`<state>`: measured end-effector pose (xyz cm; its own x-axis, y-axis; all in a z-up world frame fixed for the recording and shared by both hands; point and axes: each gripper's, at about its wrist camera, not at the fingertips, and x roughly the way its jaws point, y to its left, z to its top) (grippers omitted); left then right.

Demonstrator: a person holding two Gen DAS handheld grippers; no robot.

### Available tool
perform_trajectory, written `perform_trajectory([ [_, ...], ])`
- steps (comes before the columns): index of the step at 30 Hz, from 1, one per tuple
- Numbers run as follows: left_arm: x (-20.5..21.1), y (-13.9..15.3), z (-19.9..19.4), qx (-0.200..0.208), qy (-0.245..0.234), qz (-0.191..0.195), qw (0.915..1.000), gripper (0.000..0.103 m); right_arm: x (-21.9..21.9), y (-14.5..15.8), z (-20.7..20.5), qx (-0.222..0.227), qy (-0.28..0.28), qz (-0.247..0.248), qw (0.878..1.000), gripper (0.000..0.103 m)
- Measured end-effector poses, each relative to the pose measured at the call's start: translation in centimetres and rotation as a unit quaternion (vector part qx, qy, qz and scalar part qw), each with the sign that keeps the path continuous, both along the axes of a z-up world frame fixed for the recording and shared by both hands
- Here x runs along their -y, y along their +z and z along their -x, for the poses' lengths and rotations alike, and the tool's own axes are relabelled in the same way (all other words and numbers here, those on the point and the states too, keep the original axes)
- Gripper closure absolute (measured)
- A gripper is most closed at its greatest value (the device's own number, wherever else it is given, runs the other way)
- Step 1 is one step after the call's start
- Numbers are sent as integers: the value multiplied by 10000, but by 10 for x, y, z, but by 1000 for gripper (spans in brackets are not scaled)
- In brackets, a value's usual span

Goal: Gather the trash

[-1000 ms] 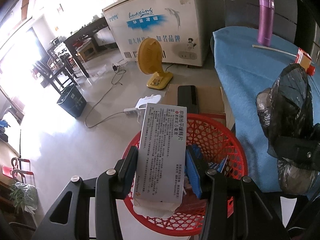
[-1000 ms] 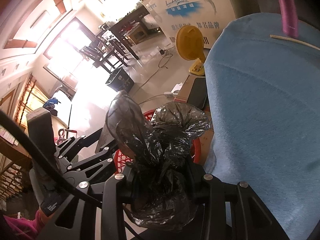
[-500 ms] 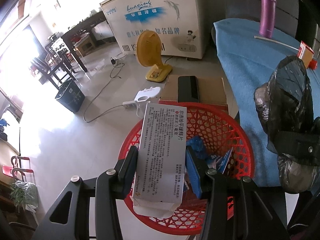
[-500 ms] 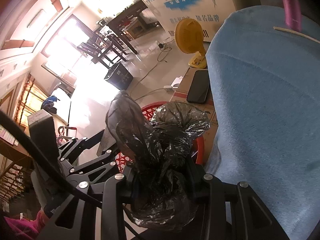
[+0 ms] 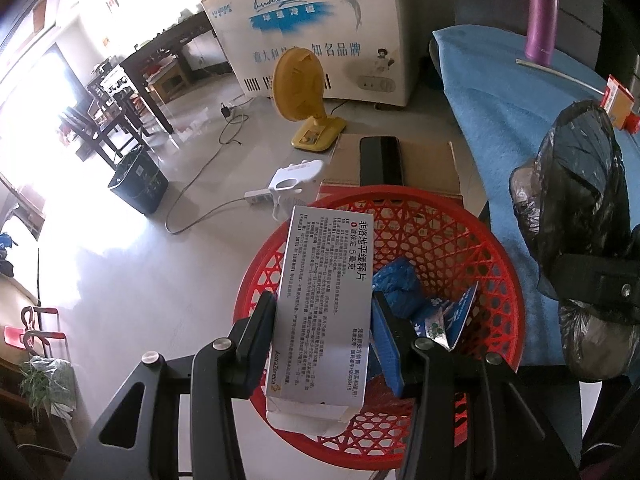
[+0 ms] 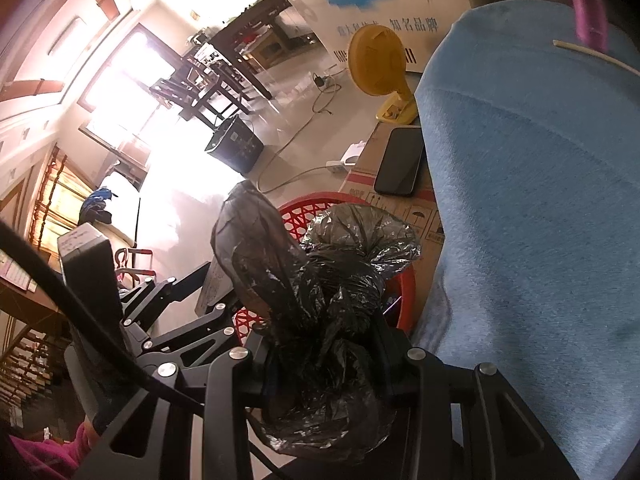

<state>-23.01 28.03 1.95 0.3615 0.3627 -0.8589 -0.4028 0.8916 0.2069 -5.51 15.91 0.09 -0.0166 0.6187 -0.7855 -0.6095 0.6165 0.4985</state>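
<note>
My left gripper (image 5: 322, 322) is shut on a white medicine box (image 5: 324, 304) printed with dense text, held over the left half of a red mesh basket (image 5: 496, 276) on the floor. Blue wrappers (image 5: 400, 290) lie inside the basket. My right gripper (image 6: 324, 356) is shut on a crumpled black plastic bag (image 6: 320, 276), which hangs beside the basket's right rim by the blue tablecloth (image 6: 540, 200). The same black plastic bag (image 5: 576, 216) shows at the right in the left wrist view. Part of the red basket (image 6: 304, 212) peeks out behind the bag.
A cardboard box (image 5: 428, 160) with a black phone (image 5: 380, 158) on it sits just beyond the basket. On the blue table stand a purple flask (image 5: 542, 12), a straw (image 5: 560, 74) and a small red-orange carton (image 5: 616, 100). A yellow fan (image 5: 302, 100), freezer (image 5: 320, 28), power strip and dark bin (image 5: 138, 182) are on the floor.
The basket has come lower and fuller into the left wrist view, showing more of its inside. Both grips are unchanged; the right gripper with the bag drifted slightly.
</note>
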Motion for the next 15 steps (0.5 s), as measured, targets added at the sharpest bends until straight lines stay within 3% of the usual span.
perform_trajectory([
  [15,-11,-9,2,-83,63,95,9999,54,-11,-7,-4,-123,50,142,9998,62],
])
